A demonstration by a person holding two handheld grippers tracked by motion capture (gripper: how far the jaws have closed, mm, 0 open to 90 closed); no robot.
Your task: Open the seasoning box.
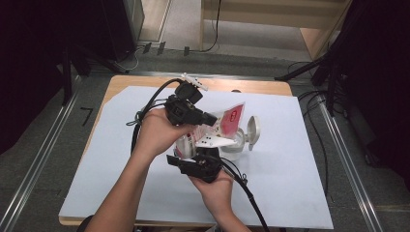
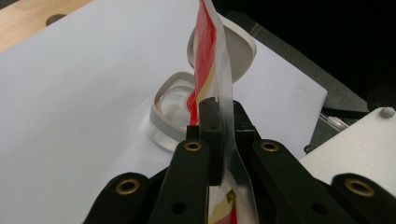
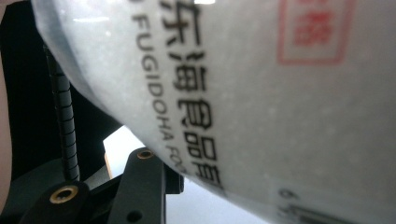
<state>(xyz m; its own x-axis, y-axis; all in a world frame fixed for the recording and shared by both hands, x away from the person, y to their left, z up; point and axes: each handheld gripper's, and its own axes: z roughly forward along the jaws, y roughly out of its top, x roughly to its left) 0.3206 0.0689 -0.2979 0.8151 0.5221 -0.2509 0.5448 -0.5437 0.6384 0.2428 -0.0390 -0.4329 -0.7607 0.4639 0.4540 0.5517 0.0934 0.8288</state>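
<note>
A red and white pouch (image 1: 230, 120) is held tilted above the table between both grippers. My left gripper (image 1: 212, 119) comes in from the left and is shut on the pouch's upper edge; in the left gripper view its jaws (image 2: 217, 116) pinch the thin flat seam of the pouch (image 2: 205, 60). My right gripper (image 1: 204, 153) sits below, jaws up, shut on the pouch's lower part. In the right gripper view the printed white face of the pouch (image 3: 280, 116) lies against one finger (image 3: 148, 168); the other is hidden. A clear container (image 1: 233, 149) stands beneath, its hinged lid (image 1: 253, 130) flipped open.
A white sheet (image 1: 290, 159) covers most of the wooden table (image 1: 140, 82). Black cables (image 1: 145, 113) trail from both grippers over the table's left and front. In the left gripper view the container (image 2: 170, 112) and lid (image 2: 240, 51) lie just beyond the jaws.
</note>
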